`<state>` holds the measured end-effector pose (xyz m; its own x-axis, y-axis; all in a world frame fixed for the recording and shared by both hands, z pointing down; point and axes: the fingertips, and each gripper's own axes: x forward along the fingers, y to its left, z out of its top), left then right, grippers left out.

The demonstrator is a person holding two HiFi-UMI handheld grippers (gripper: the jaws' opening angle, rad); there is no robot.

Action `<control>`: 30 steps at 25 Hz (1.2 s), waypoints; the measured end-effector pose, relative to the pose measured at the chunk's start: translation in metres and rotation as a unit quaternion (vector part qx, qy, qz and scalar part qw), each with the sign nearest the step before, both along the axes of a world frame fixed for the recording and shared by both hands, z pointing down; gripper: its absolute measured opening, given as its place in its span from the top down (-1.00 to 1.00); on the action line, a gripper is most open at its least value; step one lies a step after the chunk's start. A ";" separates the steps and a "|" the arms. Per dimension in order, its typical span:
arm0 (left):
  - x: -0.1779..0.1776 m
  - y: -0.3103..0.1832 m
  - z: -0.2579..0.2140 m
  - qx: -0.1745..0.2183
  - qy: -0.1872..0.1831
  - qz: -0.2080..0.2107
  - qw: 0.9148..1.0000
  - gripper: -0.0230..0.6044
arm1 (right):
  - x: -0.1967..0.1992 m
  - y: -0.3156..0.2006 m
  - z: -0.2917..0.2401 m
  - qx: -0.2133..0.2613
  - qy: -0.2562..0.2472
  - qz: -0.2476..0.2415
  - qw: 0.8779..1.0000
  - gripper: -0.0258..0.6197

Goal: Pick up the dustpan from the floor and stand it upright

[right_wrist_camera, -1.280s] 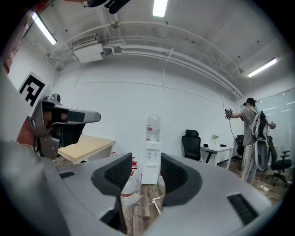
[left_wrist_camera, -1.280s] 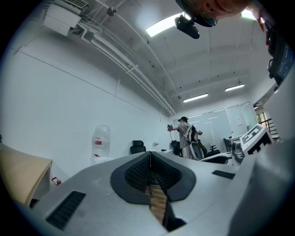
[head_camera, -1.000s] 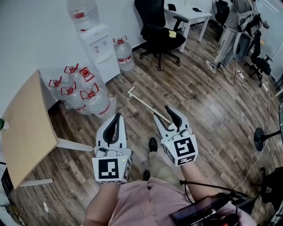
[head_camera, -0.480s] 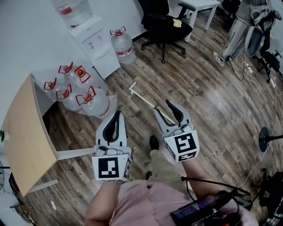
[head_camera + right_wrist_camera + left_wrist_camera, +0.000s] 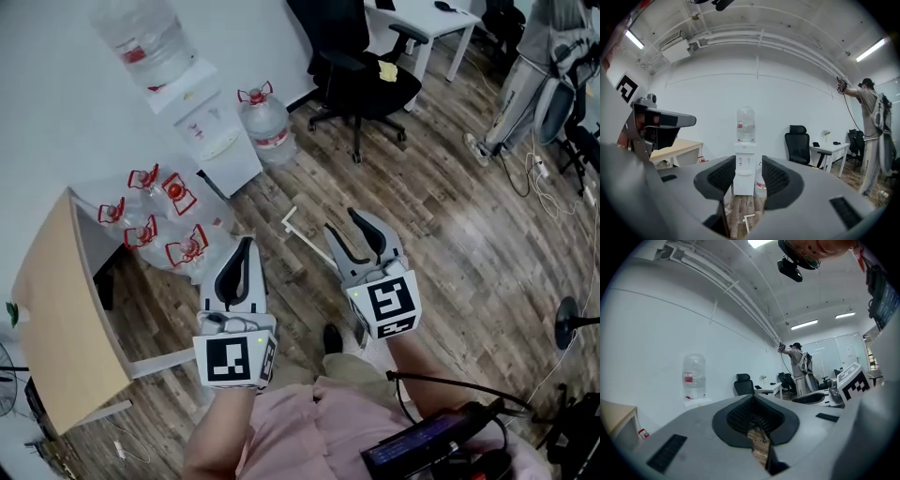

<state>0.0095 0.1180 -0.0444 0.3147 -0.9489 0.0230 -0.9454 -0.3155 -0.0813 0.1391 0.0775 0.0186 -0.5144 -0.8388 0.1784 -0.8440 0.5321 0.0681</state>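
Dustpan (image 5: 305, 234): lying flat on floor (image 5: 450, 234), thin handle just ahead of right claw (image 5: 342, 223), pan end hidden behind it. Holding right claw spread and empty, lining up on handle, probably for the pickup. Holding left claw (image 5: 247, 246) pressed together, empty, idling alongside.

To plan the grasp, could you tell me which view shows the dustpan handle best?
The head view: the dustpan handle lies along the floor, its near end behind the right gripper. The right gripper view catches only its far tip; the left gripper view shows none of it.
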 end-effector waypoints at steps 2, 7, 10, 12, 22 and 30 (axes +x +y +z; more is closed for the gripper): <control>-0.003 -0.012 -0.004 0.005 0.000 -0.006 1.000 0.88 | 0.000 -0.015 -0.006 0.005 0.000 -0.002 1.000 0.38; -0.012 -0.040 -0.008 0.013 0.005 -0.021 1.000 0.88 | -0.006 -0.052 -0.013 0.018 0.005 -0.012 1.000 0.39; -0.022 -0.056 -0.002 0.012 0.010 -0.026 1.000 0.88 | -0.017 -0.069 -0.009 0.016 0.011 -0.019 1.000 0.39; -0.031 -0.069 0.004 0.006 0.015 -0.027 1.000 0.88 | -0.026 -0.081 -0.004 0.013 0.015 -0.022 1.000 0.39; -0.068 -0.156 0.059 -0.040 0.028 -0.014 0.999 0.89 | -0.065 -0.160 0.050 -0.031 0.036 -0.027 0.999 0.39; -0.095 -0.218 0.143 -0.089 0.031 -0.006 0.996 0.88 | -0.087 -0.212 0.138 -0.086 0.055 -0.033 0.994 0.40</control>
<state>-0.0859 -0.0996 0.0988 0.3092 -0.9354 0.1718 -0.9507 -0.3082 0.0334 0.0520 -0.1346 0.1564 -0.5364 -0.7567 0.3738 -0.7996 0.5973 0.0617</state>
